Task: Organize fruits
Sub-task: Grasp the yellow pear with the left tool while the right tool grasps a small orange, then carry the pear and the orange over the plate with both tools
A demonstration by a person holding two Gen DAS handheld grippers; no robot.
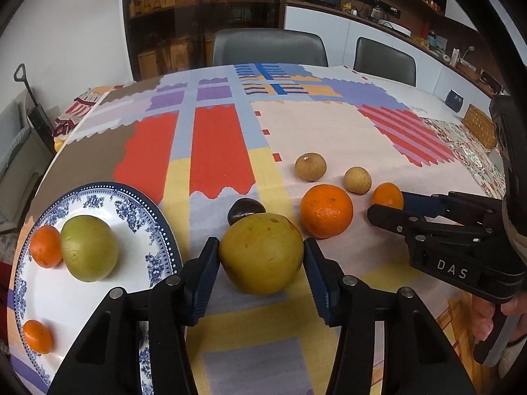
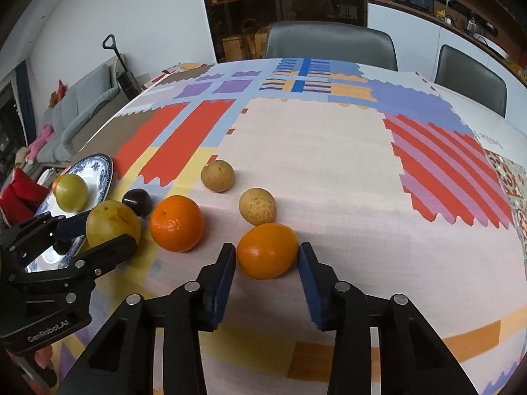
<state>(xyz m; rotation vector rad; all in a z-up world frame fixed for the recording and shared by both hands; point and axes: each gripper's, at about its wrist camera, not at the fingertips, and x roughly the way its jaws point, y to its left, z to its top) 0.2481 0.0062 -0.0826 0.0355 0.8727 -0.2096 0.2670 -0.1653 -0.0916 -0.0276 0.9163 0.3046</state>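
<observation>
In the left wrist view my left gripper [image 1: 261,250] is shut on a large yellow-green fruit [image 1: 262,263] that rests on the tablecloth, one blue pad pressing each side. To its left, a blue-and-white plate [image 1: 138,217] carries a green fruit [image 1: 89,248] and two small oranges [image 1: 46,246]. My right gripper [image 2: 267,255] is shut on a small orange [image 2: 266,250] on the cloth, pads against both its sides. A big orange [image 2: 177,223], a dark plum [image 2: 137,201] and two brown round fruits [image 2: 218,175] lie between and behind the grippers.
The table [image 2: 313,151] has a patchwork cloth. Two grey chairs [image 2: 329,44] stand at its far edge and a woven basket [image 1: 479,125] sits at the far right. A red cloth [image 2: 19,194] lies beside the plate. A hand [image 1: 487,319] holds the right gripper's handle.
</observation>
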